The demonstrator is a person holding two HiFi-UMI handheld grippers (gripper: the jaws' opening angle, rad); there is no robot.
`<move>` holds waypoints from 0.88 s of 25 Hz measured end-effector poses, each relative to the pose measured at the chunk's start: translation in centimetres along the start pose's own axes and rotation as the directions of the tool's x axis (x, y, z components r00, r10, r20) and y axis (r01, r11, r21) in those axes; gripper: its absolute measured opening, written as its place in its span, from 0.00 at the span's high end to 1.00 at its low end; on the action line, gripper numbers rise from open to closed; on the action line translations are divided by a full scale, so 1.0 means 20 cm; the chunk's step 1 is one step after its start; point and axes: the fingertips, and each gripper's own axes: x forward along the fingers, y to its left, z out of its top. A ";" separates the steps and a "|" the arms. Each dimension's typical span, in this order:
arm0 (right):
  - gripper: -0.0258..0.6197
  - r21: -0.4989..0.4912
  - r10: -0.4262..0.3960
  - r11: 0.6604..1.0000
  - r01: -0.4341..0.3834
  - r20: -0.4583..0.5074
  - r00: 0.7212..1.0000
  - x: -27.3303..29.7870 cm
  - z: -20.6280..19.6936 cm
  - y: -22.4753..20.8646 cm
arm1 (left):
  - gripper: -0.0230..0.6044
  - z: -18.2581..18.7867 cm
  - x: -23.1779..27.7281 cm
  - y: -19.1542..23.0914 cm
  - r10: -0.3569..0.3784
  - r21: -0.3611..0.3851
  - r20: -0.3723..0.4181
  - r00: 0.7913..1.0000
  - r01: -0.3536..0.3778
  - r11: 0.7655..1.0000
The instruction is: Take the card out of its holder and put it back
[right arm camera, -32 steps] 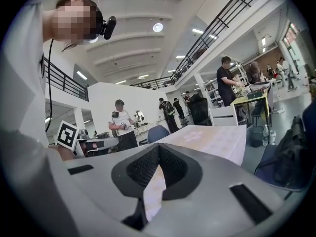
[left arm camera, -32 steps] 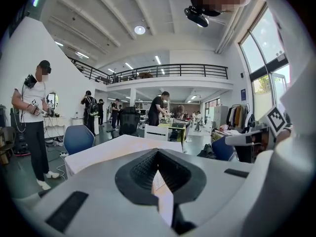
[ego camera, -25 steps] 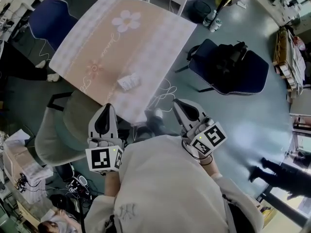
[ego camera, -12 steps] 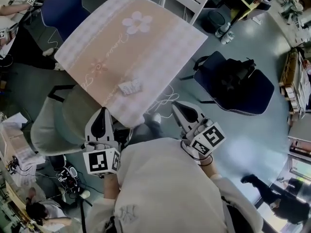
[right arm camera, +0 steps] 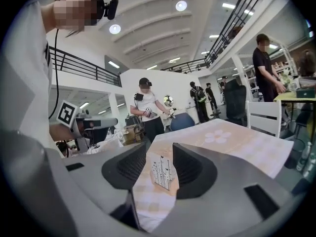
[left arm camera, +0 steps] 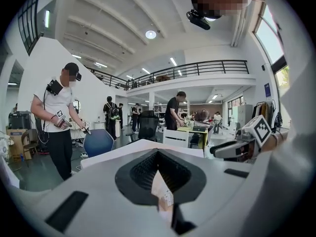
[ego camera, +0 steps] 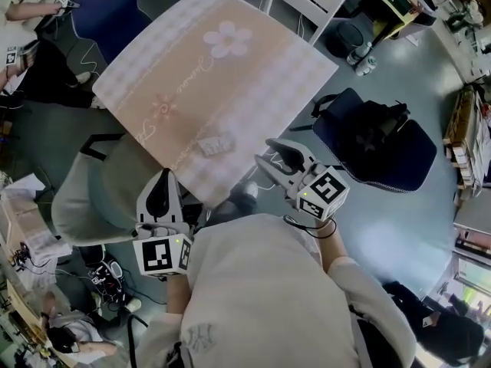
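Locate the card holder (ego camera: pixel 216 145) on the worktop (ego camera: pixel 230 83), close to the near corner, with the card (right arm camera: pixel 161 172) standing upright in it.

Read the right hand-held gripper (ego camera: pixel 267 156) as apart, with jaws just now opening and nothing between the pads. Note its place at the worktop's near right edge, with the holder ahead of the tips and clear of them.

Read the left hand-held gripper (ego camera: pixel 164 176) as together, clamped on nothing, and held off the worktop's near left edge.

Take the approach line from the right gripper view. Find the card there centred in the gap between the jaws, straight ahead, with its broad face turned almost square to the gripper. Treat the card's long axis as lying across that line, roughly parallel to the jaw gap.

Judge the right side the better placed of the two. Advance it inward from the near right edge, keeping the card centred. Reserve the left side for steadying the holder.
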 end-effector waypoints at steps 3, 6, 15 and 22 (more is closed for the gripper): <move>0.66 -0.003 0.087 0.996 -0.087 -0.062 0.994 0.17 -0.06 -0.04 | 0.96 0.03 0.01 0.06 0.012 0.006 -0.009 1.000 -0.012 1.000; 0.63 -0.004 0.154 0.988 -0.156 -0.123 0.980 0.34 -0.15 -0.09 | 0.96 0.03 0.02 0.13 0.035 -0.001 -0.022 0.999 -0.035 0.999; 0.63 -0.047 0.305 0.943 -0.328 -0.267 0.914 0.60 -0.35 -0.08 | 0.96 0.02 0.08 0.27 0.069 -0.014 -0.034 0.997 -0.069 0.998; 0.83 -0.074 0.354 0.917 -0.392 -0.307 0.884 0.67 -0.37 -0.03 | 0.96 0.01 0.11 0.32 0.075 -0.028 -0.045 0.996 -0.076 0.997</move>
